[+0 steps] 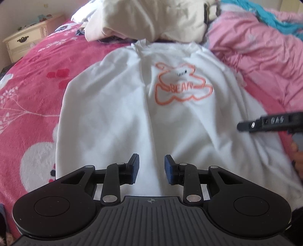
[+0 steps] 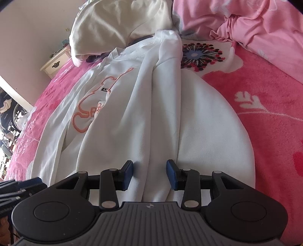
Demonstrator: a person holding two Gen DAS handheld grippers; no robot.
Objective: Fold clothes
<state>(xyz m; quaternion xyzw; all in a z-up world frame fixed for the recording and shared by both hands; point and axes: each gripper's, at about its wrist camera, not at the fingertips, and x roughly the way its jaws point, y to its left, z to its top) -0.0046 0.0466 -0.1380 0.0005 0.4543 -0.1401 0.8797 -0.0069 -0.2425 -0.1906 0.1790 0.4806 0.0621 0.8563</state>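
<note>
A white sweatshirt [image 1: 123,113] with an orange bear outline print [image 1: 181,87] lies spread face up on the bed. My left gripper [image 1: 152,169] hovers low over its near hem, open, with flat white cloth showing under the gap. In the right wrist view the same sweatshirt [image 2: 198,123] has a sleeve [image 2: 162,94] folded lengthwise over its body. My right gripper [image 2: 149,175] is open and straddles the near end of that sleeve, whose ridge runs between the pads. The right gripper's fingers [image 1: 246,125] also enter the left wrist view from the right edge.
The bed is covered by a pink floral blanket [image 1: 28,85]. A cream garment pile [image 1: 151,19] sits beyond the collar, a bunched pink quilt [image 1: 255,47] to the right, teal cloth [image 1: 274,17] behind it. A cream nightstand [image 1: 28,41] stands past the bed's left side.
</note>
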